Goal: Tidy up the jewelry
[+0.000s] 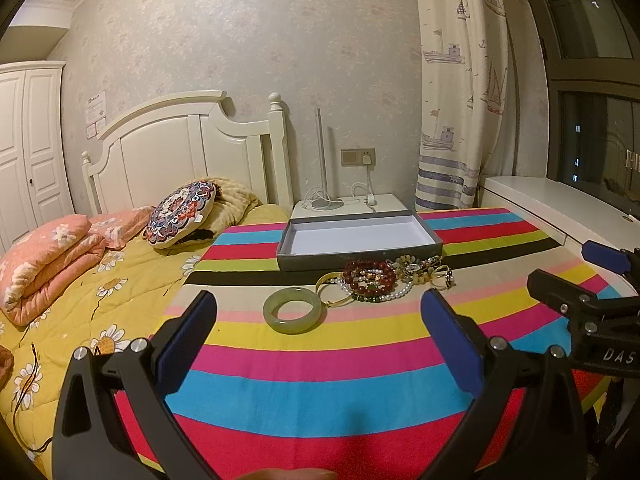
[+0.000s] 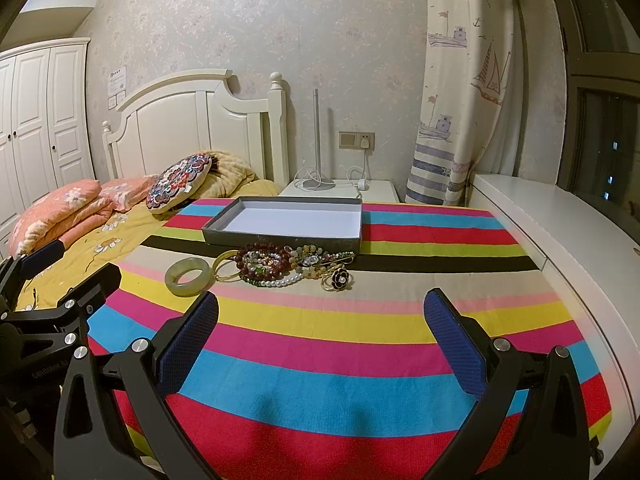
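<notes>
left tool (image 1: 318, 308) hovering low over the striped cloth (image 1: 328, 360), blue-padded fingers (image 1: 188, 336) spread wide, released, nothing between them. right tool (image 2: 320, 310) likewise released, fingers (image 2: 454, 344) wide apart over the same cloth, holding nothing. each tool visible at the edge of the other's view: right one at far right of the left wrist view, left one at far left of the right wrist view.

ahead of both tools, lying flat on the cloth: a pale green jade bangle (image 1: 292, 311), apart from the left tool's fingers, roughly centred between them and further out. just beside the bangle's right, touching or nearly touching it, a thin gold bangle (image 1: 334, 290), partly under a tangled heap of jewelry (image 1: 380, 280): dark red bead bracelet (image 1: 370, 274), white pearl strand (image 2: 280, 281), green beads, yellowish beads. at the heap's right end, a gold-and-black flower ring (image 2: 340, 278), resting on the cloth against the pile.

behind the heap, a shallow grey box (image 1: 304, 266) with white interior, open top, nothing inside, sitting on the cloth with its front wall just beside the beads; touching or not, cannot tell.

beyond the cloth: bed with yellow daisy quilt (image 1: 80, 300), folded pink blanket (image 1: 44, 260), round patterned cushion (image 1: 180, 214), white headboard (image 1: 180, 148). white nightstand (image 2: 380, 190) with a slim lamp (image 1: 322, 160) and white cable, wall socket above. curtain (image 1: 460, 80) with boat print at right, dark window past it.
</notes>
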The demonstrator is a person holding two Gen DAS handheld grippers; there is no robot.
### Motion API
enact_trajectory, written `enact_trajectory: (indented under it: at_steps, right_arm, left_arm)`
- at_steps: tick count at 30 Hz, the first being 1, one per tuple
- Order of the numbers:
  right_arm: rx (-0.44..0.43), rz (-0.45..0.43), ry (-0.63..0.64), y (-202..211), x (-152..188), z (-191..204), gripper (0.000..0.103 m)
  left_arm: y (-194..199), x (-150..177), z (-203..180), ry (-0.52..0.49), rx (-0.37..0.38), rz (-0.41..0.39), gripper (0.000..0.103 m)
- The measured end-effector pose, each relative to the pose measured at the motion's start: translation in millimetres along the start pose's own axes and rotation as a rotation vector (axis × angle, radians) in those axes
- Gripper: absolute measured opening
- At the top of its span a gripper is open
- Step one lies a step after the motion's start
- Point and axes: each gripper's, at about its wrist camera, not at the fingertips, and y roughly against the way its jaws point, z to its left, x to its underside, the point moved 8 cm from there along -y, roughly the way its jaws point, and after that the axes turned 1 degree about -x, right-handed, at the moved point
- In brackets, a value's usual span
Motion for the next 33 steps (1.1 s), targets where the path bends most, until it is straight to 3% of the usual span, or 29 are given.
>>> enact_trajectory:
  at_steps: [33]
  right_arm:
    - [-0.001, 0.001, 0.000, 2.9, 0.2, 0.8, 0.099]
  left_arm:
    - [0.3, 1.4, 0.0, 0.002, 0.001, 0.002, 0.101]
